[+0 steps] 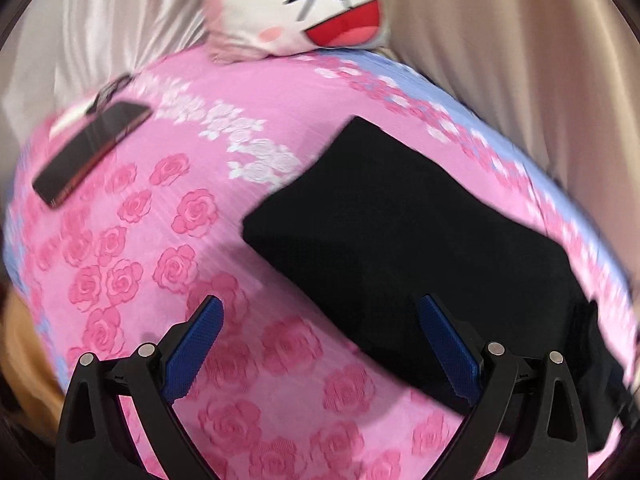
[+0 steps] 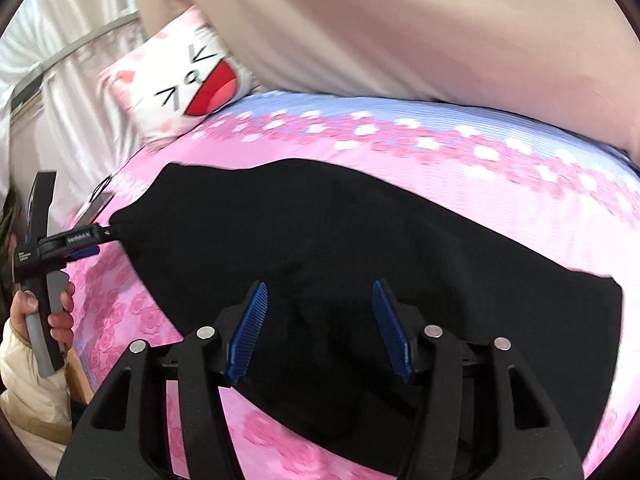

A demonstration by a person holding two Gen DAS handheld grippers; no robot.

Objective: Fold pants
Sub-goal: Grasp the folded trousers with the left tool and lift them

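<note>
The black pants (image 1: 404, 240) lay on the bed (image 1: 168, 240), on the pink rose-printed cover, already gathered into a compact, roughly rectangular bundle, so the folding looked close to done. What seemed left was at most a last fold or some smoothing, since the end nearest the right gripper (image 2: 320, 320) was still rumpled and its layers could not be made out in the dark cloth. The right gripper hovered over that near end with its jaws apart and nothing pinched between them. The left gripper (image 1: 320, 344) stood wide open and empty, one finger over the bare cover and the other over the edge of the pants; in the right wrist view it sat beside the far corner of the bundle, held in the person's hand (image 2: 52, 312). No box, basket or drawer was in view to put the pants into. A phone (image 1: 92, 152) lay well apart on the cover, and a cartoon-faced pillow (image 1: 320, 12) sat at the head of the bed.
</note>
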